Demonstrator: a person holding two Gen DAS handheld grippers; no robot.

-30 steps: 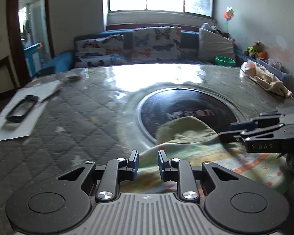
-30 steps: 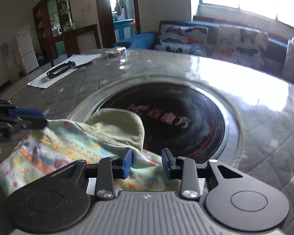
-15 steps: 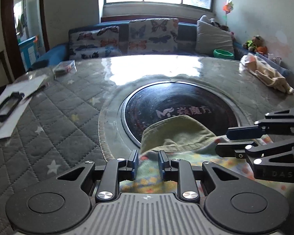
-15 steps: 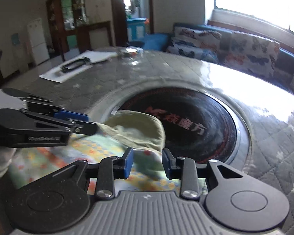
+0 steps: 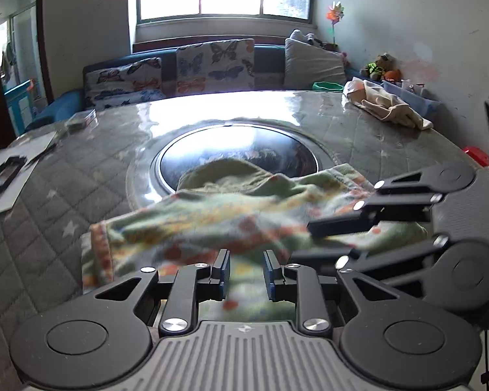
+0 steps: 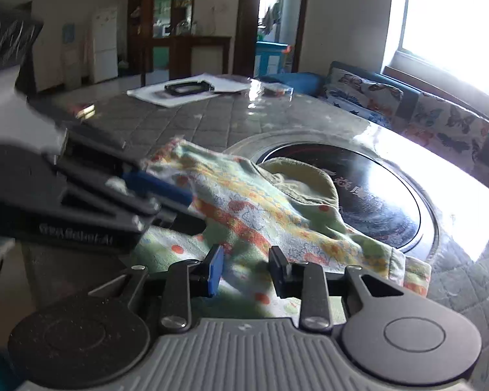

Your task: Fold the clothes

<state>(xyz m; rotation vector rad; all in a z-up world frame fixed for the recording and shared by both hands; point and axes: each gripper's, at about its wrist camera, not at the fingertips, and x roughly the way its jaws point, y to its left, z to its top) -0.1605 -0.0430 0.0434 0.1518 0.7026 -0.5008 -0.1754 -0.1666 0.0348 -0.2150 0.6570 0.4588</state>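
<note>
A small patterned garment [image 5: 231, 218] in green, yellow and orange, with a plain olive part at its far end, lies on the quilted table and partly over the dark round glass plate [image 5: 238, 150]. It also shows in the right wrist view [image 6: 277, 215]. My left gripper [image 5: 246, 275] is open above its near edge, with no cloth between the jaws. My right gripper [image 6: 249, 270] is open above the cloth's near edge too. Each gripper shows from the side in the other's view, close together.
A beige cloth heap [image 5: 384, 104] lies at the table's far right. A sheet of paper with a black frame [image 5: 3, 176] lies at the left, and a small clear box [image 5: 81, 119] behind it. A red object [image 5: 477, 154] sits at the right edge. A sofa stands behind the table.
The garment's near part has been brought over onto itself and now lies in a narrower strip. Both grippers have pulled back and closer together; their jaws stand wider.
</note>
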